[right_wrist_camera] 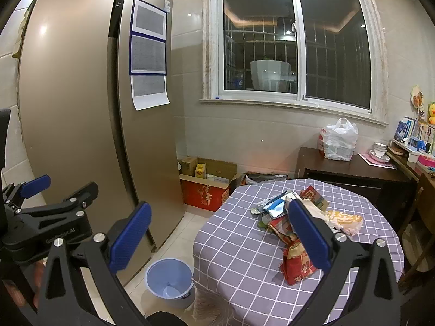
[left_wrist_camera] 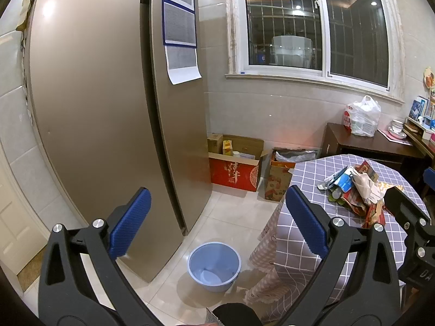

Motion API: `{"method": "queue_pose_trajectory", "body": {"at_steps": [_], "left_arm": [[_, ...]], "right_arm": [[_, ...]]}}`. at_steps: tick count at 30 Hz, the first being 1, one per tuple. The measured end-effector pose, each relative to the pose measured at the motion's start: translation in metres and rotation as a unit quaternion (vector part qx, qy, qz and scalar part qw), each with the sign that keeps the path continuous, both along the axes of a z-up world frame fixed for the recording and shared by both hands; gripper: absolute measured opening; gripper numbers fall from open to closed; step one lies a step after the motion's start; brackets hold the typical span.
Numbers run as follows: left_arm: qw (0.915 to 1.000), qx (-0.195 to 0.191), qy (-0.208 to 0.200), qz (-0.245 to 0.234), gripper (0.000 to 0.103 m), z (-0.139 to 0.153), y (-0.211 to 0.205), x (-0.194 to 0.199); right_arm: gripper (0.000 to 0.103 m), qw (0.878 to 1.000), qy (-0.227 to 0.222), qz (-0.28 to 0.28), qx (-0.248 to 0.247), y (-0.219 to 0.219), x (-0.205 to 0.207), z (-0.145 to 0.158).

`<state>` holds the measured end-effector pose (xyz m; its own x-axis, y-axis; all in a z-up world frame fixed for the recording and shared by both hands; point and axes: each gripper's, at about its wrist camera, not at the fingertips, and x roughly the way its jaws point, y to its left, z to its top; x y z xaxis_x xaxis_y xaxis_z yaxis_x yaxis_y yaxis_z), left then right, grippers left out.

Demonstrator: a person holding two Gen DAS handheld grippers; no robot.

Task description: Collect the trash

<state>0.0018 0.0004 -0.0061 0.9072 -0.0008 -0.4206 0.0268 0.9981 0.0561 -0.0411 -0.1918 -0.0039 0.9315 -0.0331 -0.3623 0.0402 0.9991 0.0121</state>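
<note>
A pile of trash (right_wrist_camera: 293,217), crumpled wrappers, paper and red packaging, lies on a round table with a purple checked cloth (right_wrist_camera: 239,250). It also shows in the left wrist view (left_wrist_camera: 353,190). A light blue bin (right_wrist_camera: 168,282) stands on the floor left of the table, seen too in the left wrist view (left_wrist_camera: 214,266). My right gripper (right_wrist_camera: 217,225) is open and empty, held above the table's near left side. My left gripper (left_wrist_camera: 217,209) is open and empty, over the floor above the bin. It appears at the left of the right wrist view (right_wrist_camera: 58,186).
A tall beige fridge (right_wrist_camera: 95,122) fills the left. Cardboard boxes (right_wrist_camera: 206,187) sit against the far wall under the window. A dark side table (right_wrist_camera: 353,168) holds a white plastic bag (right_wrist_camera: 338,140). A wooden chair (right_wrist_camera: 418,217) stands at the right.
</note>
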Motion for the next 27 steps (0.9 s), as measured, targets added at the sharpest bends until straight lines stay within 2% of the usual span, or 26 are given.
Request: {"method": "queue_pose_trajectory", "body": {"at_steps": [27], "left_arm": [[1.0,0.0,0.002,-0.001,0.097,-0.001,-0.001,0.0]], "right_arm": [[0.099,1.0,0.003,0.006,0.003,0.003,0.007,-0.008]]}}
